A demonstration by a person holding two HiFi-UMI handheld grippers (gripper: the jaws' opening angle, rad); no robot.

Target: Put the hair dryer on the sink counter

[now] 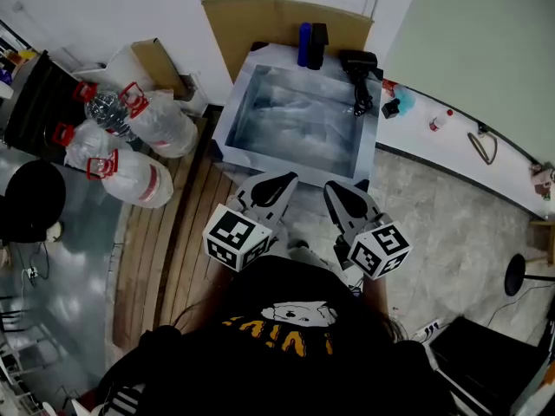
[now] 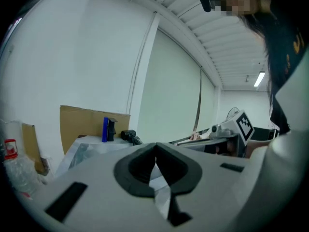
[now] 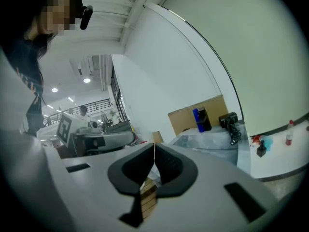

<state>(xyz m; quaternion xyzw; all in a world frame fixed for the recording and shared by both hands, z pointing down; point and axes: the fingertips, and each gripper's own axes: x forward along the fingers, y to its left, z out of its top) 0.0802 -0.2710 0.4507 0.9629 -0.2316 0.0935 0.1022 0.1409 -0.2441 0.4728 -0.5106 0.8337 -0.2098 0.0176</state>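
Observation:
The black hair dryer (image 1: pixel 359 69) lies on the sink counter (image 1: pixel 371 128) at its back right corner, cord trailing toward me; it also shows small in the left gripper view (image 2: pixel 129 136) and the right gripper view (image 3: pixel 230 121). Both grippers are held close to my body, in front of the sink and well short of the dryer. My left gripper (image 1: pixel 283 179) is shut with nothing between its pads (image 2: pixel 155 148). My right gripper (image 1: pixel 335 187) is shut too, its pads (image 3: pixel 154 148) meeting on nothing.
A blue bottle (image 1: pixel 304 44) and a black object (image 1: pixel 318 46) stand at the sink's back edge against cardboard (image 1: pixel 277 16). Bagged water bottles (image 1: pixel 143 133) lie to the left. A white ledge (image 1: pixel 460 159) with small items runs along the right. Wooden slats (image 1: pixel 169 250) cover the floor.

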